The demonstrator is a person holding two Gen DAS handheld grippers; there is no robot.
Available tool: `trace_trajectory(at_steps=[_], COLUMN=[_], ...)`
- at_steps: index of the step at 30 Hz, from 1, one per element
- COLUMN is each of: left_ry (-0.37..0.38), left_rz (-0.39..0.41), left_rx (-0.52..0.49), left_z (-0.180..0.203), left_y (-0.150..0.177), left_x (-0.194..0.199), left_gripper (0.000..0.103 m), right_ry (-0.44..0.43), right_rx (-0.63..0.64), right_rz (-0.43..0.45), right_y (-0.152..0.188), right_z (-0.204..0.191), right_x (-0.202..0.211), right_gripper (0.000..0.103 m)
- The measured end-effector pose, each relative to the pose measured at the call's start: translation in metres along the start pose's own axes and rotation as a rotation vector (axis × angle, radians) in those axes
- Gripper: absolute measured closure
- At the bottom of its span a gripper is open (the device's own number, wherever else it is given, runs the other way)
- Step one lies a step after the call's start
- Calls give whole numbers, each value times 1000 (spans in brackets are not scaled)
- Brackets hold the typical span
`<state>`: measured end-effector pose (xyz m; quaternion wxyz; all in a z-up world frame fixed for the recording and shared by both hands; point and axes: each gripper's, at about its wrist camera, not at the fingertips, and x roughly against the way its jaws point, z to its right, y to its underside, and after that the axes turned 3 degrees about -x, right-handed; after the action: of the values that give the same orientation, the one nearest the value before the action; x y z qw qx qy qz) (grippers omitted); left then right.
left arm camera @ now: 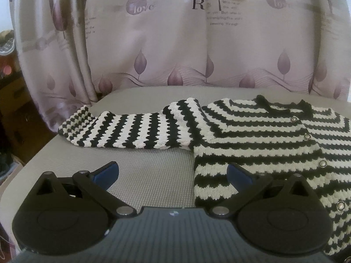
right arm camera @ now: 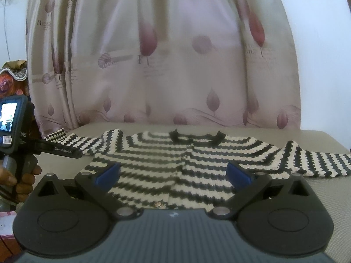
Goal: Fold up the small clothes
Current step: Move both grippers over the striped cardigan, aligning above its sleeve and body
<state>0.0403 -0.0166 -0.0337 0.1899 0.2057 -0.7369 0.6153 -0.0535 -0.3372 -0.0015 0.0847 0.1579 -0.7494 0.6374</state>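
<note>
A small black-and-white striped knit cardigan (left arm camera: 263, 135) lies flat on a grey padded surface (left arm camera: 142, 175), buttons up, both sleeves spread out sideways. In the left wrist view its left sleeve (left arm camera: 131, 129) stretches left. My left gripper (left arm camera: 173, 173) is open and empty, low over the surface at the cardigan's left hem edge. In the right wrist view the whole cardigan (right arm camera: 175, 164) shows with its black collar (right arm camera: 197, 137) at the back. My right gripper (right arm camera: 173, 173) is open and empty, above the cardigan's lower front. The left gripper's body (right arm camera: 15, 127) shows at the left, held by a hand.
A pale curtain with purple leaf print (left arm camera: 175, 43) hangs right behind the surface. The surface's left edge (left arm camera: 33, 160) drops off to dark clutter. A white wall (right arm camera: 324, 65) stands at the right in the right wrist view.
</note>
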Motion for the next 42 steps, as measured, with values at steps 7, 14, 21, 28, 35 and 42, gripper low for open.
trace_trajectory(at_steps=[7, 14, 21, 28, 35, 42], left_ry=[-4, -8, -14, -16, -20, -28], left_rz=[2, 3, -1, -6, -17, -35], left_rx=[0, 4, 8, 11, 13, 27], left_z=[2, 1, -1, -1, -3, -12], left_y=[2, 4, 6, 7, 8, 10], left_x=[-1, -2, -5, -8, -16, -26], left_gripper=[0, 0, 0, 0, 0, 0], right_ry=[-3, -6, -12, -18, -22, -23], right_rx=[12, 27, 39, 48, 47, 57], right_rz=[-5, -14, -26, -39, -56, -73], right_y=[2, 2, 3, 4, 4, 6], right_z=[-2, -6, -9, -11, -13, -16], right_x=[-1, -5, -9, -14, -19, -24], right_gripper=[0, 0, 0, 0, 0, 0])
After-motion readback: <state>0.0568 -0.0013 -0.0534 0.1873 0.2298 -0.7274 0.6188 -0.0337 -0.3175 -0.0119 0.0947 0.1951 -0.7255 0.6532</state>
